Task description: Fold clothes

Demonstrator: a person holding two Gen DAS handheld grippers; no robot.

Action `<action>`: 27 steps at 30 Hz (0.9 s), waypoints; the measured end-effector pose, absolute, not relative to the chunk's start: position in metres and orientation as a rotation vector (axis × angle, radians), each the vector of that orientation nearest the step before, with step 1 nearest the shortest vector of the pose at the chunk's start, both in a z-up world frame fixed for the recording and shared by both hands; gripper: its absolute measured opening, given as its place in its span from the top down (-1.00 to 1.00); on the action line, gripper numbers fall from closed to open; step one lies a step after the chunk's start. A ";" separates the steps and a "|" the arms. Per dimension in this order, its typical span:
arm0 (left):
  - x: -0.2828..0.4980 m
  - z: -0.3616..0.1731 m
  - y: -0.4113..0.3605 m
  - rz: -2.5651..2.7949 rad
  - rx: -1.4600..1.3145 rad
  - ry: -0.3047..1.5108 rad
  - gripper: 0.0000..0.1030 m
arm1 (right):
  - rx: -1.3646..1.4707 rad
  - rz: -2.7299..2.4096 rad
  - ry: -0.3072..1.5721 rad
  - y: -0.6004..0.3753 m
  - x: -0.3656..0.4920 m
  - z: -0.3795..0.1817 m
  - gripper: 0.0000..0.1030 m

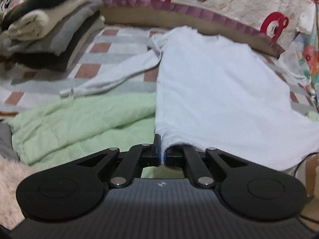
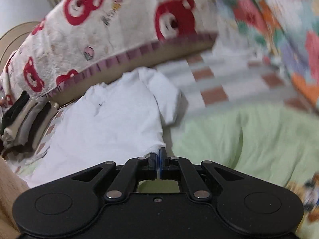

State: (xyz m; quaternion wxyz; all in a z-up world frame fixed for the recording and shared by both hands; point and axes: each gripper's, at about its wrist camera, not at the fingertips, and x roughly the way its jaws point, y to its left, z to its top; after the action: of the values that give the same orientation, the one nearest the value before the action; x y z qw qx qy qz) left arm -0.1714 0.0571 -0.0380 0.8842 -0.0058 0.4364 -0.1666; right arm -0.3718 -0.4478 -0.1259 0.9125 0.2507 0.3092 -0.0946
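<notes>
A white long-sleeved garment [image 1: 219, 83] lies stretched over the bed, one sleeve [image 1: 111, 81] trailing to the left across the checked sheet. My left gripper [image 1: 161, 149] is shut on the garment's near hem at its left corner. In the right wrist view the same white garment [image 2: 107, 123] spreads to the left, its other sleeve [image 2: 169, 103] folded back. My right gripper [image 2: 159, 160] is shut on the hem at the garment's right corner. The cloth is lifted slightly at both pinched corners.
A stack of folded clothes [image 1: 45, 33] sits at the back left, also the folded clothes [image 2: 26, 125]. A light green blanket [image 1: 79, 121] covers the near bed. A bear-print quilt [image 2: 111, 27] and a floral quilt [image 2: 279, 31] bound the far side.
</notes>
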 end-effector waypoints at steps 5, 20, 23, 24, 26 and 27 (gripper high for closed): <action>-0.172 -0.012 0.068 -0.381 -0.073 0.899 0.97 | 0.494 -0.193 0.530 -0.441 -0.381 -0.100 0.94; -0.181 -0.039 0.065 -0.356 0.020 1.150 0.74 | 0.405 -0.242 0.655 -0.418 -0.391 -0.115 0.65; -0.185 -0.027 0.064 -0.370 0.074 1.151 0.50 | 0.361 -0.225 0.628 -0.418 -0.394 -0.097 0.20; -0.185 -0.016 0.066 -0.377 0.090 1.124 0.48 | 0.357 -0.224 0.599 -0.419 -0.396 -0.090 0.10; -0.185 0.004 0.068 -0.380 0.093 1.060 0.32 | 0.380 -0.226 0.512 -0.424 -0.397 -0.080 0.09; -0.185 0.013 0.068 -0.379 0.085 1.026 0.20 | 0.415 -0.233 0.467 -0.428 -0.397 -0.078 0.09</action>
State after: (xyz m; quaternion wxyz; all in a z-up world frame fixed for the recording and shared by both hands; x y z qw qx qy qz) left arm -0.1846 0.0683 0.0130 0.8533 0.0405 0.4877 -0.1802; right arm -0.3968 -0.4276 -0.0784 0.9449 0.2036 0.2293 -0.1143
